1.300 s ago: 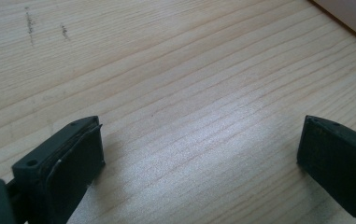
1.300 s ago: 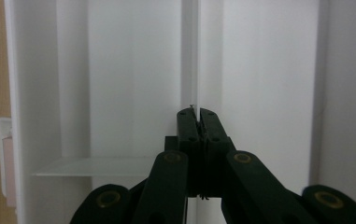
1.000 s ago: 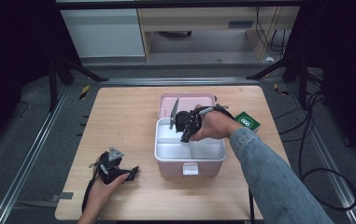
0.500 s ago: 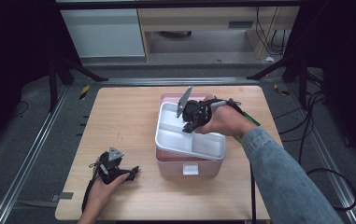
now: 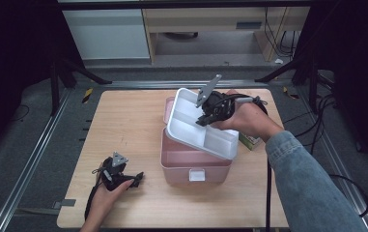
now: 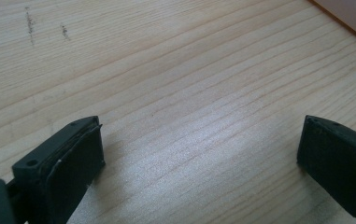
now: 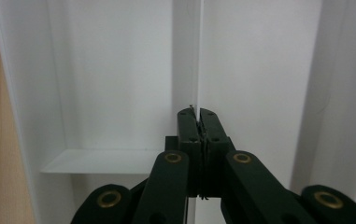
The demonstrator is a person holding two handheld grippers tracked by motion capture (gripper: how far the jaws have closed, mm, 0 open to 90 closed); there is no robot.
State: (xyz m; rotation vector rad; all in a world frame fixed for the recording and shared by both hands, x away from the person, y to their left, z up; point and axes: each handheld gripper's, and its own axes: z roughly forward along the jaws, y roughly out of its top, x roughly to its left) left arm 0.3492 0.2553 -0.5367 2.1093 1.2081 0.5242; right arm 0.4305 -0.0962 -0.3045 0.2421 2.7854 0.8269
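Note:
A white divided tray (image 5: 191, 123) hangs tilted above an open pink box (image 5: 196, 164) in the middle of the wooden table. My right gripper (image 5: 209, 113) is shut on the tray's thin inner divider. In the right gripper view the two jaws (image 7: 198, 114) pinch that divider wall (image 7: 187, 46), with white compartments on both sides. My left gripper (image 5: 135, 180) rests on the table at the front left, a hand around it. In the left gripper view its jaws (image 6: 199, 144) stand wide open over bare wood (image 6: 166, 70).
The pink lid (image 5: 168, 104) lies behind the box. A green packet (image 5: 249, 141) sits just right of the box, under the right hand. A corner of the pink box (image 6: 353, 14) shows in the left gripper view. Metal rails and cables surround the table.
The right gripper has lifted the white tray up out of the pink box and tilted it. The left gripper has stayed where it was.

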